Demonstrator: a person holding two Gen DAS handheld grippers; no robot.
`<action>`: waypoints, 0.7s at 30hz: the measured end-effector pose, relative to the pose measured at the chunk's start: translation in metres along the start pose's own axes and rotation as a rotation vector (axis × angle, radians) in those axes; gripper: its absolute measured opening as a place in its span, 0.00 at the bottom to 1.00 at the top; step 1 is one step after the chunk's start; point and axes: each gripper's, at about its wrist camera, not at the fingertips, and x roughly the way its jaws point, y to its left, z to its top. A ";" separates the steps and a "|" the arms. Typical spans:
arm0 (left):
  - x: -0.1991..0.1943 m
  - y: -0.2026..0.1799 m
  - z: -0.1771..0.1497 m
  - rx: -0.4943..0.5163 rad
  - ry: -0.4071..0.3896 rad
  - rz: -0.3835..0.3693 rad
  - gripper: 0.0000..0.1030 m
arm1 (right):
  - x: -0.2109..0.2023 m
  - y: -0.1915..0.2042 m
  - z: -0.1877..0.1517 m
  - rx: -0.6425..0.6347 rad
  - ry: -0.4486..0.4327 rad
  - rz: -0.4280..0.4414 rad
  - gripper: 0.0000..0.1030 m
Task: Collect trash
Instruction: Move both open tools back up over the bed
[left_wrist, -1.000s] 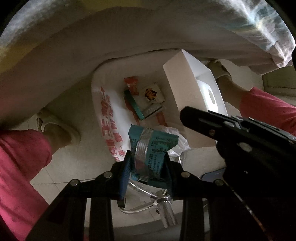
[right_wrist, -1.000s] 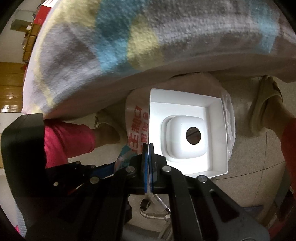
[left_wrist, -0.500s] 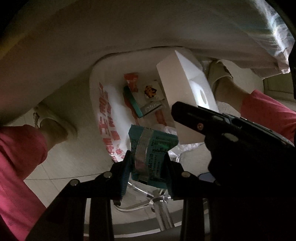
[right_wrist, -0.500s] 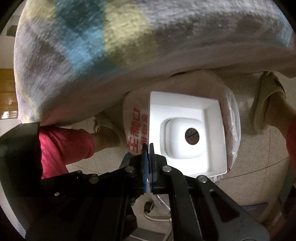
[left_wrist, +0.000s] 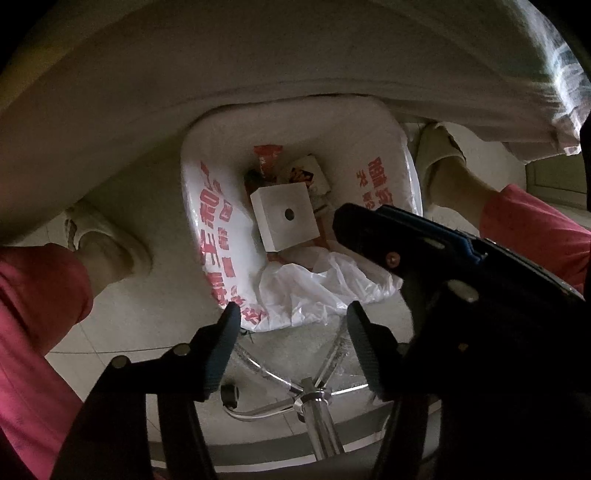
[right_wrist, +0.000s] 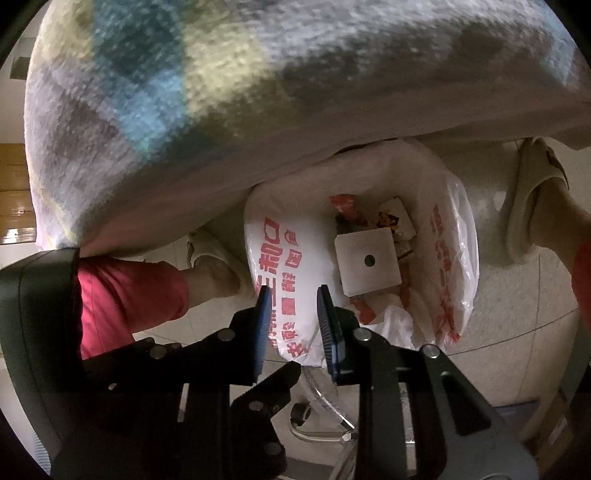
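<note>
A pale tiled floor (left_wrist: 122, 306) carries everything. On it stands a white bag (left_wrist: 210, 206) with red print, its mouth open upward, partly under the hanging edge of a checked blanket (right_wrist: 184, 92). A person's two slippered feet (left_wrist: 99, 240) stand on the tiles, one on each side of the bag. Nearer the camera, a chrome chair base (left_wrist: 314, 402) with a small castor (left_wrist: 229, 395) rests on the floor, just beside the bag.
</note>
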 end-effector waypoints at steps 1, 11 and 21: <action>0.000 0.000 0.000 0.000 -0.002 0.004 0.58 | 0.000 0.000 0.000 -0.001 -0.002 -0.002 0.31; -0.024 -0.002 -0.012 0.033 -0.064 0.054 0.62 | -0.035 0.007 -0.011 -0.055 -0.069 -0.049 0.43; -0.135 -0.002 -0.051 0.129 -0.312 0.153 0.77 | -0.155 0.047 -0.037 -0.198 -0.304 -0.147 0.89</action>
